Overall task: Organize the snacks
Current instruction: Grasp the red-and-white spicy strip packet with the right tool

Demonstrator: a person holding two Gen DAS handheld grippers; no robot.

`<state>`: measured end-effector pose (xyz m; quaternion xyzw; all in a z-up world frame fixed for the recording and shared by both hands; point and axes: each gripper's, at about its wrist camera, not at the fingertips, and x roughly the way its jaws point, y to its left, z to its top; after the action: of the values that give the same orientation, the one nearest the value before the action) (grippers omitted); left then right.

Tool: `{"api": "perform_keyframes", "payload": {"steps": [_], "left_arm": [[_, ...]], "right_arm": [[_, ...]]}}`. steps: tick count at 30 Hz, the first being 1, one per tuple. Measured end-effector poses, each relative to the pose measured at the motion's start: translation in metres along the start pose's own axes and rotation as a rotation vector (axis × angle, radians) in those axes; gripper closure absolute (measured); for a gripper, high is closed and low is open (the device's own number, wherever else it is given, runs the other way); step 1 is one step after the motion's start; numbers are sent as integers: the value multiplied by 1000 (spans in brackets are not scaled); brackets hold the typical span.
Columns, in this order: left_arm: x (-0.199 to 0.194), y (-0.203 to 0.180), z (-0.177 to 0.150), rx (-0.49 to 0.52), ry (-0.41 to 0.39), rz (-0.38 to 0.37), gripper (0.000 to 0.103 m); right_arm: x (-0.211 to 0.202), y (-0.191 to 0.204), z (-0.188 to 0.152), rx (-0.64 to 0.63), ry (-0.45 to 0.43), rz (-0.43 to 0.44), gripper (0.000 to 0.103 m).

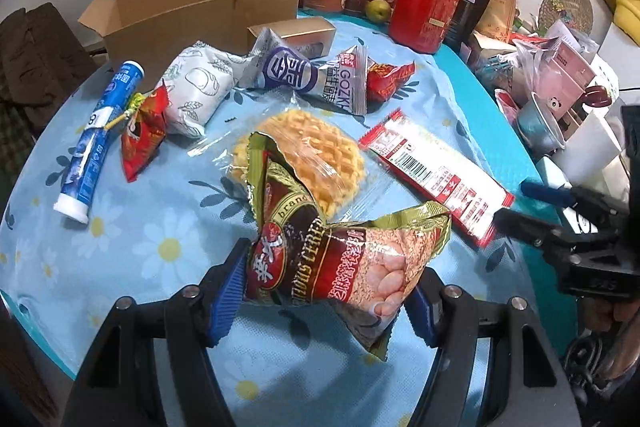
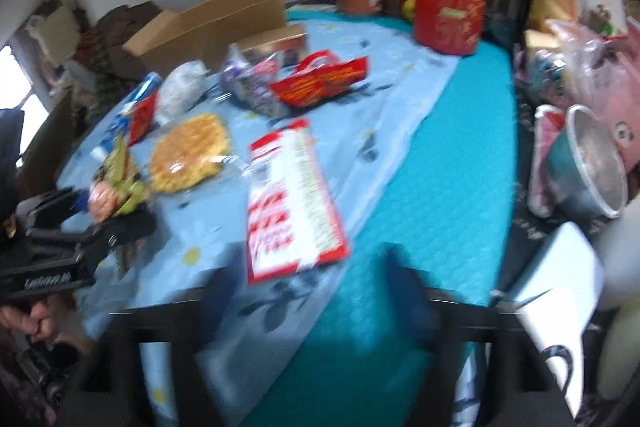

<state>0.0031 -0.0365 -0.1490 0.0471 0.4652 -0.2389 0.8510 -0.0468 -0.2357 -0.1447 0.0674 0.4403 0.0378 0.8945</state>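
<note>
A: What is hard to make out?

B: The right wrist view is smeared throughout; print on the red-and-white packet (image 2: 294, 199) cannot be read, and the right gripper (image 2: 320, 291) is seen only as dark blurred shapes at the bottom edge. In the left wrist view the lower corner of the cereal bag (image 1: 340, 259) is partly covered by the blue pads.

A: How are the grippers posed?

B: Both are angled down toward the surface (image 1: 160, 227). The left gripper (image 1: 326, 301) is clamped on the cereal bag at lower centre, lifted clear of the cloth. The right fingers are spread wide with nothing between them.

A: And the snacks?

B: The bag is crumpled, green-gold edged. Behind it a wrapped waffle (image 1: 316, 155) is laid flat; a cardboard box (image 1: 192, 15) stands open at upper left.
</note>
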Motion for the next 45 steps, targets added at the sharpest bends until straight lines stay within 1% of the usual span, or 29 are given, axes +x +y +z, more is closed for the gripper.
{"api": "perform_keyframes", "payload": {"steps": [4, 7, 10, 14, 15, 16, 18, 19, 20, 21, 24, 27, 30, 37, 45], "left_arm": [[4, 4, -1, -13, 2, 17, 34], [5, 9, 0, -29, 2, 13, 34], [6, 14, -1, -42, 1, 16, 34], [7, 21, -1, -57, 1, 19, 34], [7, 22, -2, -59, 1, 19, 34], [6, 23, -2, -62, -1, 18, 34], [6, 24, -2, -65, -1, 15, 34], [6, 25, -3, -65, -2, 15, 34], [6, 25, -3, -65, -3, 15, 34], [6, 25, -3, -66, -3, 14, 34], [4, 26, -3, -71, -8, 13, 34], [1, 27, -3, -76, -15, 16, 34], [-5, 29, -3, -81, -27, 18, 34], [-21, 24, 0, -75, -62, 22, 34], [-46, 20, 9, -70, -128, 29, 34]], "right_arm": [[0, 9, 11, -73, -55, -15, 21], [12, 24, 19, -164, -49, -18, 21], [30, 37, 25, -226, -10, -22, 21], [52, 41, 28, -239, 67, -42, 21], [55, 42, 29, -240, 78, -48, 23], [57, 42, 29, -243, 84, -48, 25], [64, 44, 27, -256, 120, -43, 41], [64, 45, 26, -264, 114, -45, 44], [63, 47, 26, -275, 113, -35, 53], [64, 49, 25, -281, 114, -34, 57], [60, 54, 23, -298, 92, -58, 58], [51, 54, 23, -279, 74, -32, 59], [42, 55, 23, -271, 63, -24, 59], [17, 61, 16, -263, 40, 22, 59], [-12, 73, 25, -280, -19, 85, 59]]}}
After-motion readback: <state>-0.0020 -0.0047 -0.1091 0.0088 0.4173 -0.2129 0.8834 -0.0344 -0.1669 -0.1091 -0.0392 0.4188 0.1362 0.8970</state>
